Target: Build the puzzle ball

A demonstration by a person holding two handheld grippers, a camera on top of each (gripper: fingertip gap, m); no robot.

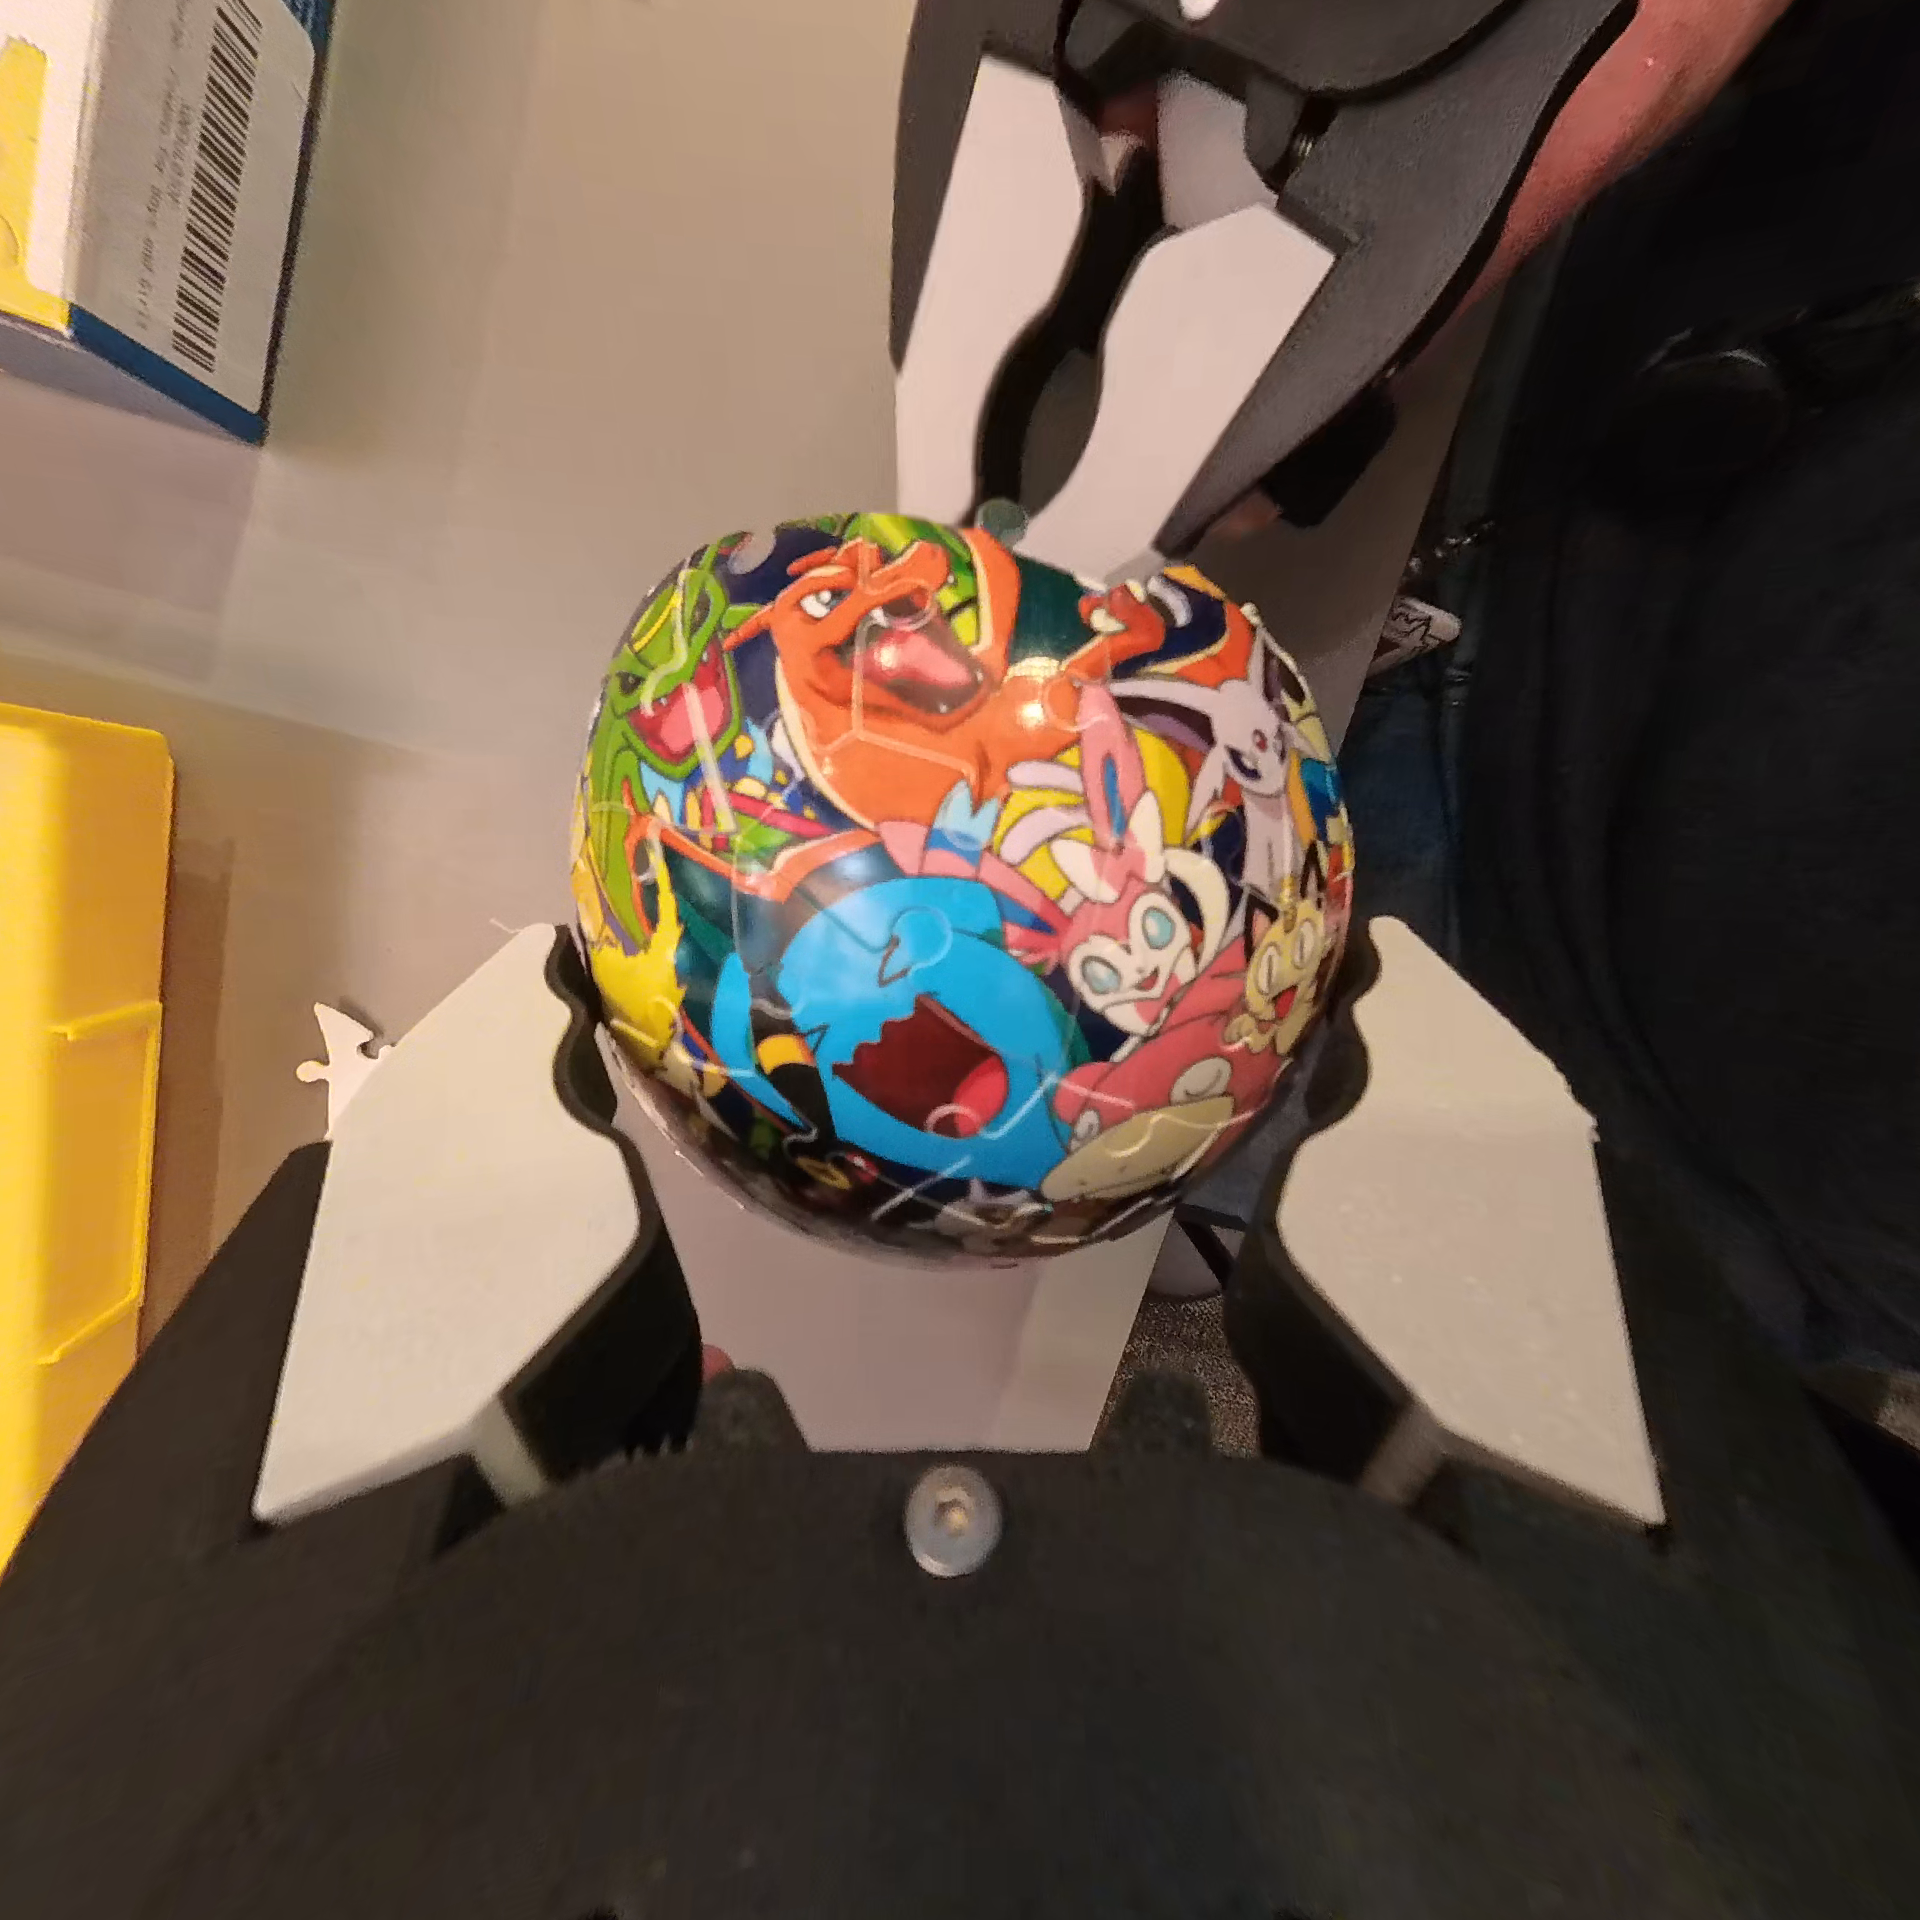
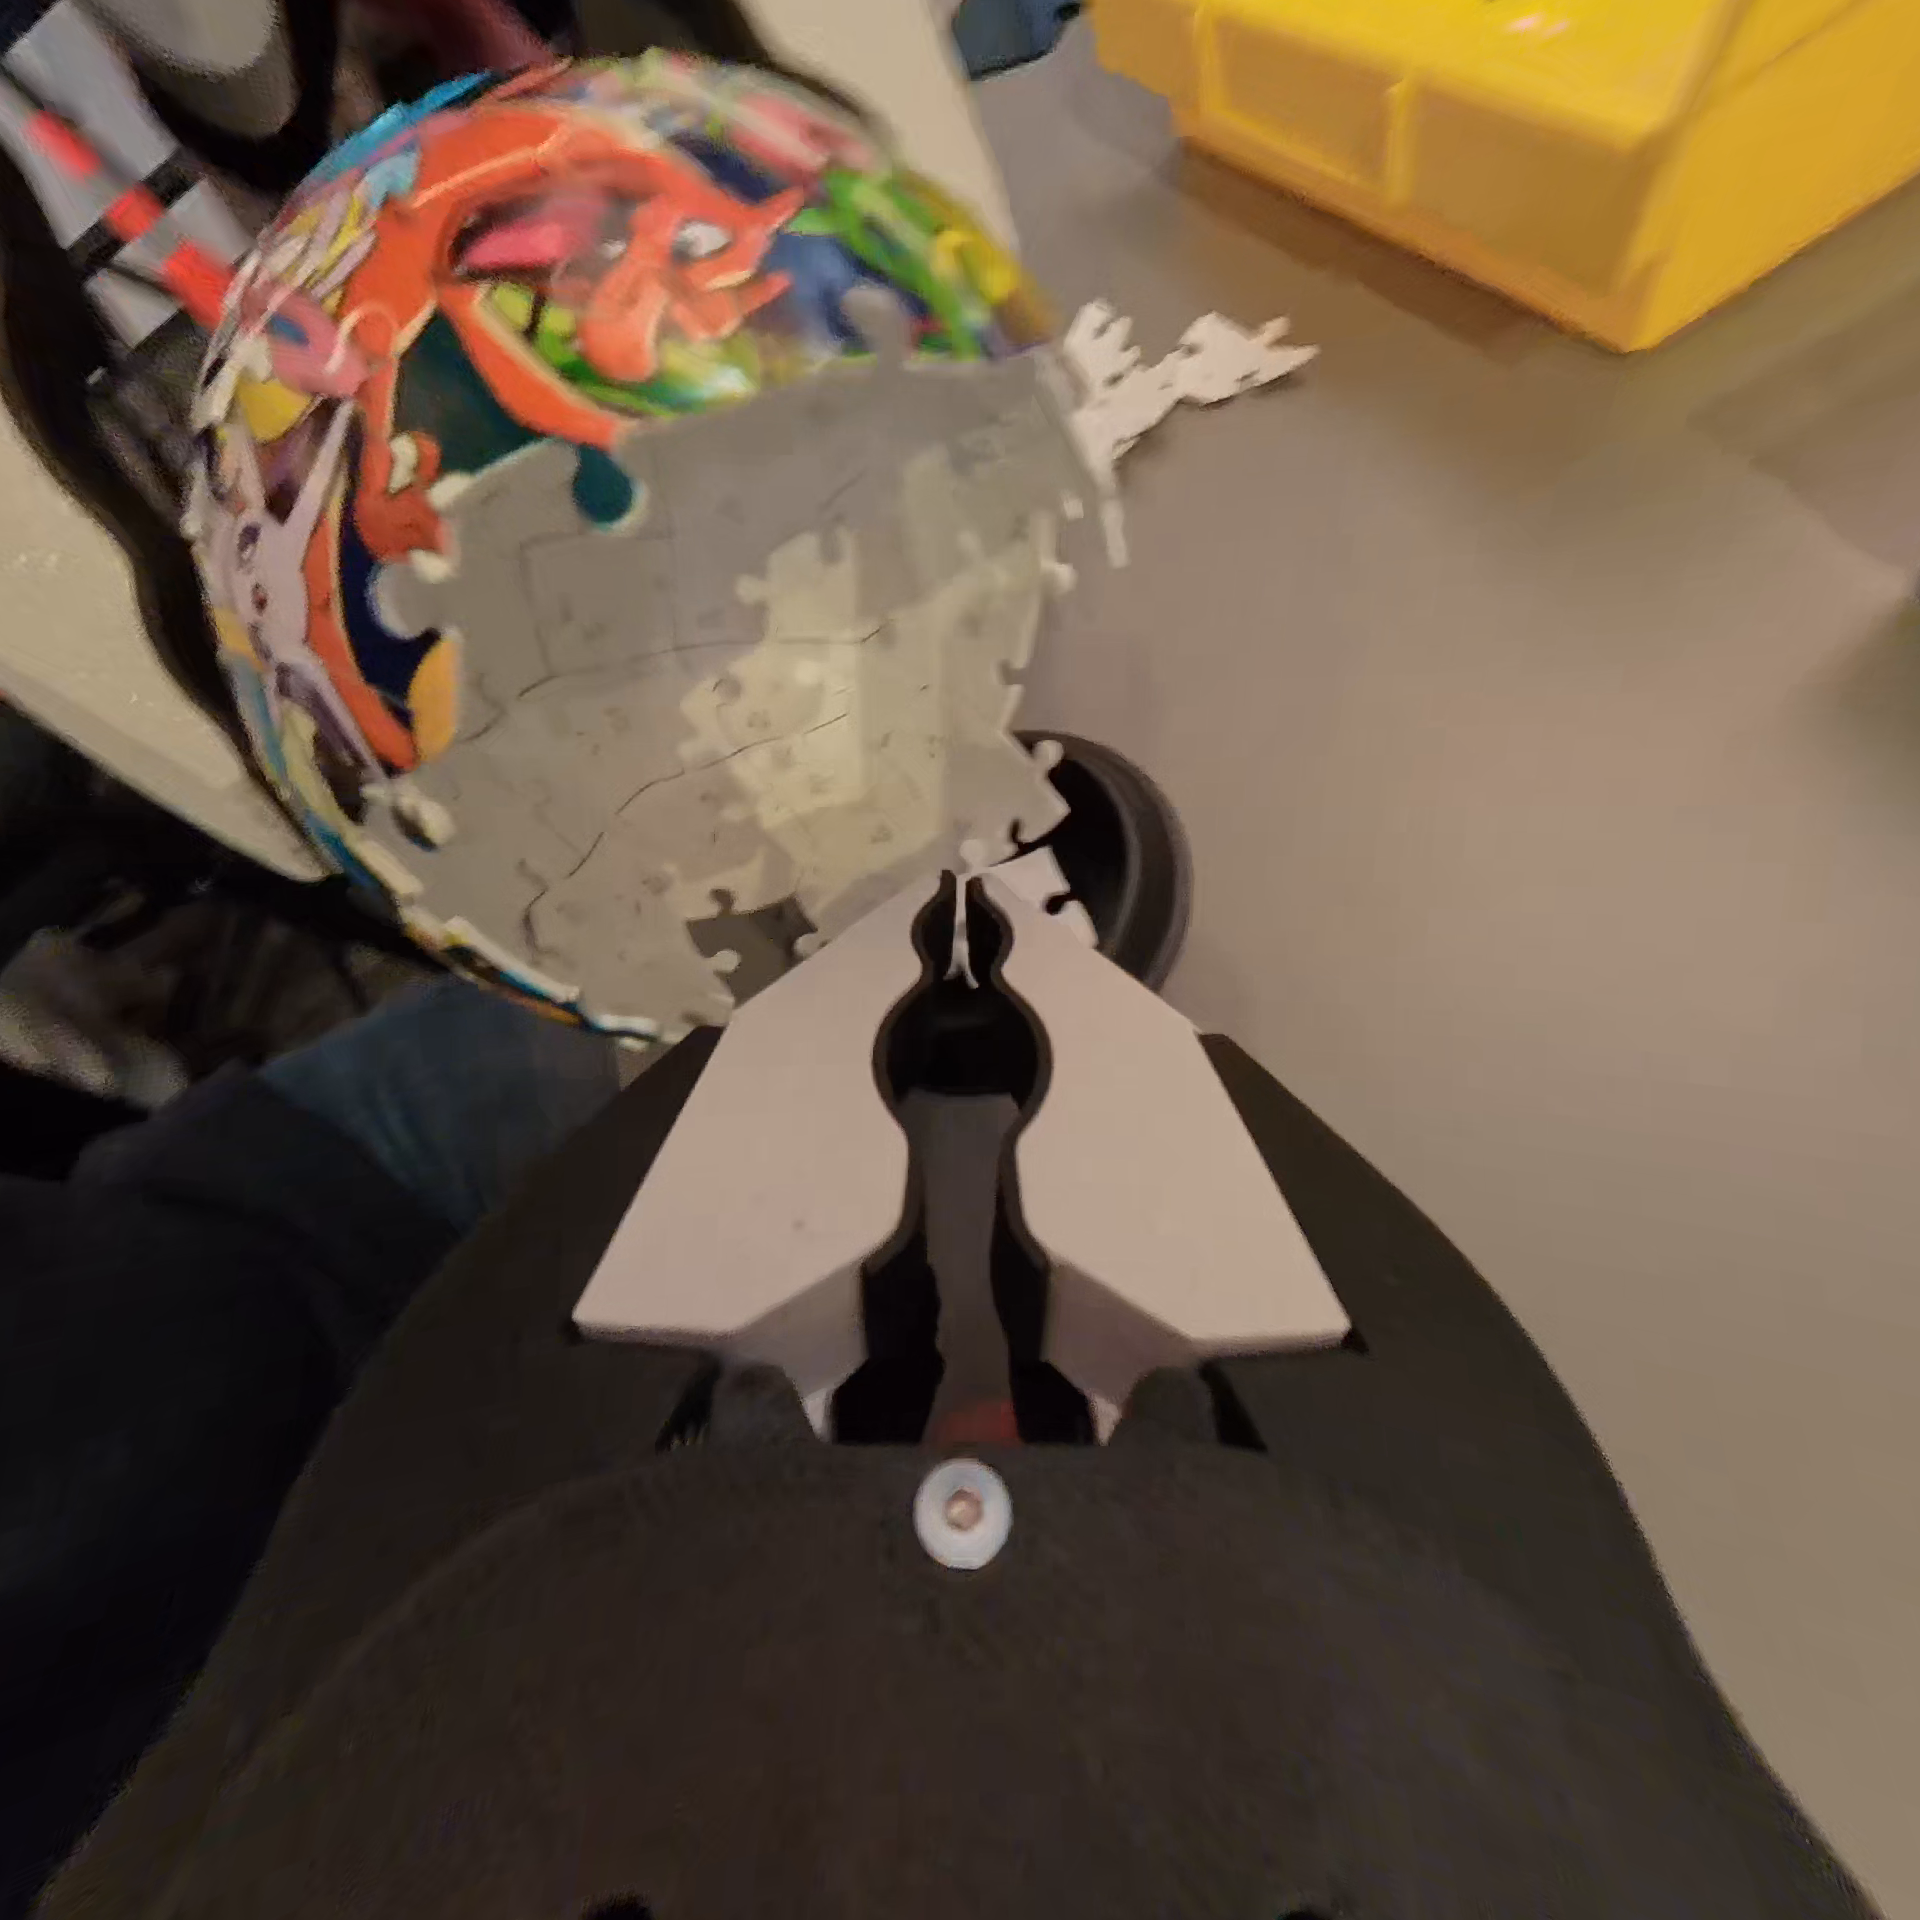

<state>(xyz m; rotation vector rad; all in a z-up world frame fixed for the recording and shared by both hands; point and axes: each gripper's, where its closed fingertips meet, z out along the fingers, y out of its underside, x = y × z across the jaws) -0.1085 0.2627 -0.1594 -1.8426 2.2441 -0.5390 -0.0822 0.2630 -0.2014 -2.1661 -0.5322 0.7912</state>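
1. Left wrist view: left gripper (image 1: pixel 961 1013) grasps the puzzle ball (image 1: pixel 961 878), one finger on each side of its lower half, ball lifted off the worktop (image 1: pixel 520 416).
2. Same view: ball's printed side faces the camera, colourful cartoon creatures, piece seams visible.
3. Same view: right gripper (image 1: pixel 1081 540) comes in from the top, tips at the ball's upper edge; its fingers look nearly together.
4. Same view: yellow bin (image 1: pixel 73 1039) at left edge, white-and-blue box (image 1: pixel 156 208) with a barcode top left, a loose white puzzle piece (image 1: pixel 338 1044) on the worktop beside the left finger. Person in dark clothing (image 1: pixel 1714 831) at right.
5. Right wrist view: right gripper (image 2: pixel 961 914) clenched on a small white puzzle piece (image 2: pixel 968 935) pinched at its tips, right at the rim of the ball (image 2: pixel 623 520).
6. Same view: ball is incomplete, open side shows grey piece backs inside; blurred.
7. Same view: white connected pieces (image 2: pixel 1184 369) lie on the worktop (image 2: pixel 1455 831) beyond the ball, yellow bin (image 2: pixel 1507 156) top right, a black round stand (image 2: pixel 1122 842) just behind the ball's lower edge.
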